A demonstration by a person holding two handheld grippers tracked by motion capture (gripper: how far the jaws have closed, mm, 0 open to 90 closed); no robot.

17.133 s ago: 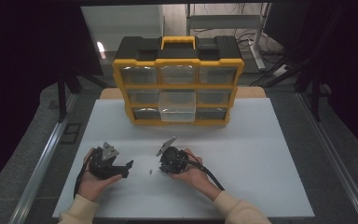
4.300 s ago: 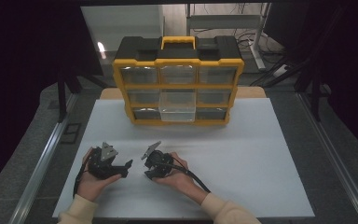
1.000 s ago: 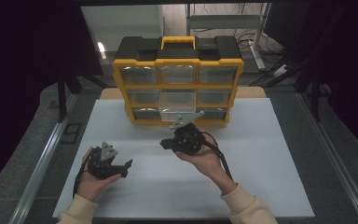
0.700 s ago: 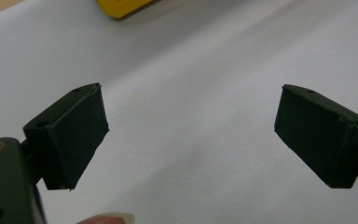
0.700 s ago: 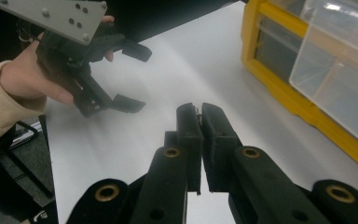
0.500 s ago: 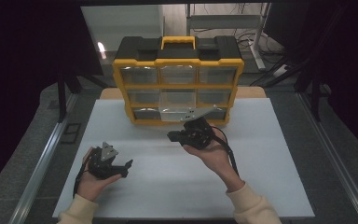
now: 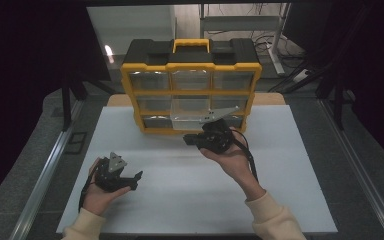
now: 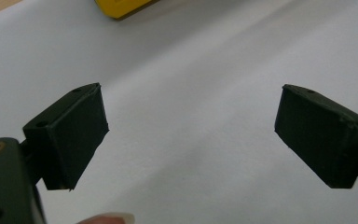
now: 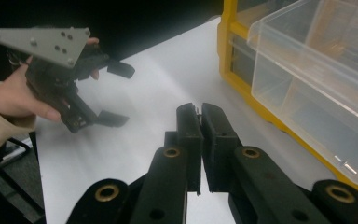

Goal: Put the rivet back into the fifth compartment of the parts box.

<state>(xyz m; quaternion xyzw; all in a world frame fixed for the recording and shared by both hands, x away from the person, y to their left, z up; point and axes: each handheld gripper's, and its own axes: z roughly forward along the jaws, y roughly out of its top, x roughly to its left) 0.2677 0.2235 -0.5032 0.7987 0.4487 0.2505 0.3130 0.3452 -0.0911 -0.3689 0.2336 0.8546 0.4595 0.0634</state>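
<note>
Right gripper (image 7: 192,140), jaws closed with no visible load, sits at frame centre beside the open drawer (image 7: 192,120). Left gripper (image 7: 132,180), jaws wide, rests lower left on the table (image 7: 290,190).

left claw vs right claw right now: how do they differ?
Left claw has its jaws wide apart; right claw has its jaws pressed together, with something tiny, unidentifiable, possibly pinched at the tips. Left sits low near the table's front; right is raised by the organizer's pulled-out drawer. Both are hand-held.

High view: fixed above the person's side, facing forward and down over the white table (image 7: 290,165) to the yellow organizer (image 7: 190,90). Gripper views: close, low along their jaws; both share that table and organizer.
</note>
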